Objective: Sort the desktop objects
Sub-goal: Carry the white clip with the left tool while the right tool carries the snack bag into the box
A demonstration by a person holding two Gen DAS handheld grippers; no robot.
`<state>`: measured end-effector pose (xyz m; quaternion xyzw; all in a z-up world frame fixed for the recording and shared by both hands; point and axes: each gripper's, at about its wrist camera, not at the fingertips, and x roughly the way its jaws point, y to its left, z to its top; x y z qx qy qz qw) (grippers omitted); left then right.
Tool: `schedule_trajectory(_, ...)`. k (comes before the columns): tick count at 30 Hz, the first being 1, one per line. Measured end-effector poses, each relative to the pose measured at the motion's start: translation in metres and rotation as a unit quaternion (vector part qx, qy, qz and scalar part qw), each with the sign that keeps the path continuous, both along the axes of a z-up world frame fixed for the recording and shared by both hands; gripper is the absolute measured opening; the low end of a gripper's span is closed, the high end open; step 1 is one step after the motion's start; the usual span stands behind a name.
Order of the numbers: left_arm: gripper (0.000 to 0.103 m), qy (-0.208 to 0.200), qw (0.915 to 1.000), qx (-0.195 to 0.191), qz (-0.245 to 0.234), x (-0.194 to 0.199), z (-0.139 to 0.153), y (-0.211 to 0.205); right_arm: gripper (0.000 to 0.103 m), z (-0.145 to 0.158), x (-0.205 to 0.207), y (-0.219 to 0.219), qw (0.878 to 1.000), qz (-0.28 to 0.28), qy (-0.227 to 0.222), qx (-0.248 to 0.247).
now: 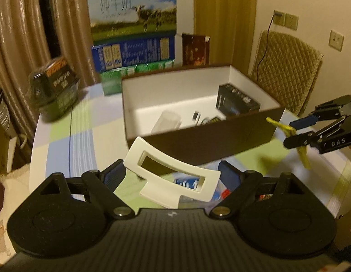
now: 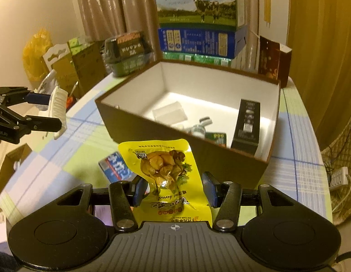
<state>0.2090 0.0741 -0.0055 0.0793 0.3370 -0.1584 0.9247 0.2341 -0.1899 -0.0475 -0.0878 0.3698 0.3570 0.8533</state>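
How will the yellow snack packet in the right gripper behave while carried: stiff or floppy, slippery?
The yellow snack packet probably flops: it creases between the right gripper fingers. Its glossy film looks slippery, so it might slide. It seems light for its size, since it stands up from the grip without drooping.

White hair clip (image 1: 173, 176): smooth, glossy plastic. Yellow snack pouch (image 2: 168, 176): shiny, crinkled printed film. Storage box (image 2: 220, 156): matt brown card outside, matt white inside. Tablecloth (image 1: 84, 140): smooth checked sheet with slight sheen. Chair cover (image 1: 288, 72): quilted cloth. Gripper housing: matt black plastic, ribbed, with metal pivot pins.
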Motion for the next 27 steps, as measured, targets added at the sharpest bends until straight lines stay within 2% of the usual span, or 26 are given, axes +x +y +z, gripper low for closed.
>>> schedule_trajectory(6,0.086,-0.029,0.9994,-0.002,-0.021,0.022,0.017,-0.014,0.050,0.017,0.021,0.010,1.000,-0.006,-0.009,0.013)
schedule_trajectory(13,0.086,-0.044,0.9982,-0.008,-0.039,0.062,0.028,-0.029,0.050,0.027,0.057,0.030,0.999,-0.022,-0.014,0.022)
schedule_trajectory(21,0.086,-0.032,0.9982,-0.014,-0.050,0.117,0.027,-0.040,0.050,0.025,0.106,0.052,0.999,-0.045,-0.006,0.024)
schedule_trajectory(27,0.086,-0.014,0.9984,-0.018,-0.051,0.158,0.013,-0.045,0.050,0.010,0.144,0.062,0.997,-0.068,0.014,0.021)
